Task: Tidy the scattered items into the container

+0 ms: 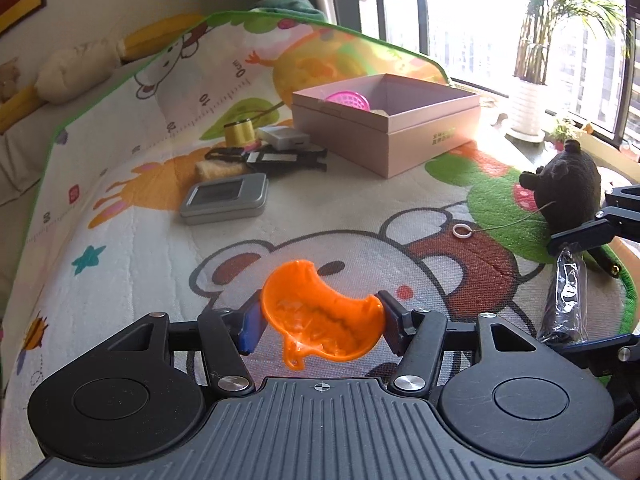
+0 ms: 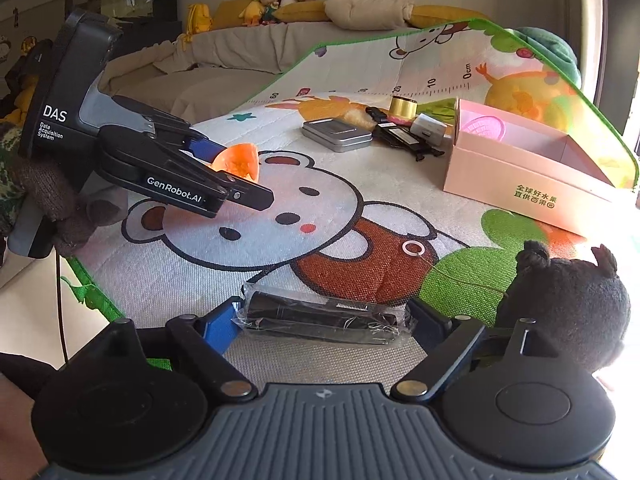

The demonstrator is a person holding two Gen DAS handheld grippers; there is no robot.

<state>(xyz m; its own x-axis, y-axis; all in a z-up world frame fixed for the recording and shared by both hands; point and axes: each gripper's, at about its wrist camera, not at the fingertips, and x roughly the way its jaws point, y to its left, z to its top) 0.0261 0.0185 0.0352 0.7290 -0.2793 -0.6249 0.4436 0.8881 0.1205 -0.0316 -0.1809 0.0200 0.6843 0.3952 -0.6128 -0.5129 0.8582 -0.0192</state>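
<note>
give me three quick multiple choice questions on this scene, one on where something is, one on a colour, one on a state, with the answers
1. Where is the pink basket?
A. inside the pink box
B. on the grey tin
C. beside the dark plush toy

2. What colour is the scoop in the left gripper?
A. green
B. orange
C. white

3. How does the wrapped black item lie?
A. inside the box
B. on the mat between the right gripper's fingers
C. on the tin

A: the pink basket shows over the pink box wall.
B: the left gripper clamps an orange scoop.
B: the wrapped black item rests between the right gripper fingers.
</note>
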